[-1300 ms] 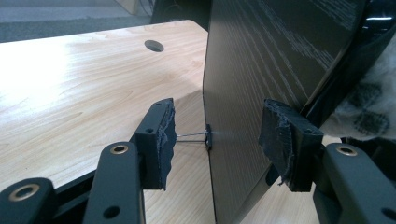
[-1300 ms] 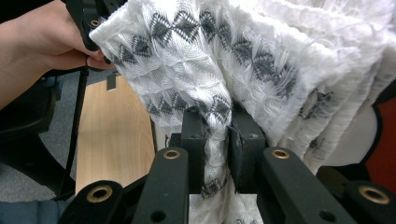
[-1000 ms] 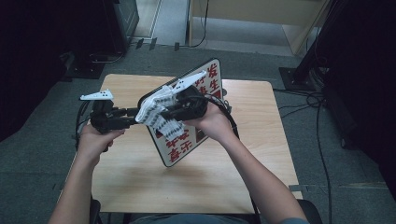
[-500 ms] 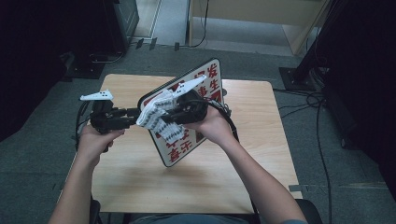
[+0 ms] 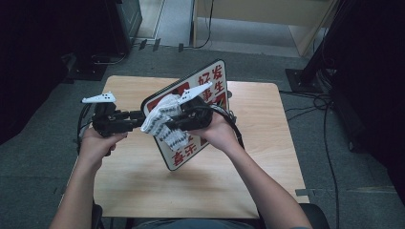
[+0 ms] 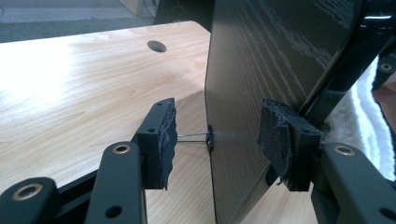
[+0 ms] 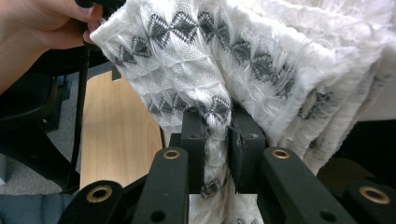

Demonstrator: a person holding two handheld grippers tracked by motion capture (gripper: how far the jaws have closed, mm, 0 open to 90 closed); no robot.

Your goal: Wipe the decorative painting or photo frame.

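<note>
Right gripper (image 7: pixel 216 140) clenched on patterned cloth (image 7: pixel 224 60), left gripper (image 6: pixel 217 140) released astride red-lettered sign (image 5: pixel 217 78)

**Clearance around the propped board**

Obstacle: sign board (image 5: pixel 210 90), standing tilted mid-tabletop (image 5: pixel 267 157), its dark back edge between my left gripper (image 6: pixel 215 140) jaws. My right gripper (image 7: pixel 217 140) presses a bunched patterned cloth (image 5: pixel 162 121) against the board's face. Free passage: bare wood along the near edge, the right edge, and the far-left corner.

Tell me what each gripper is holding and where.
The right gripper pinches a bunched fold of the white patterned cloth. The left gripper straddles the sign board's edge, not gripping.
</note>
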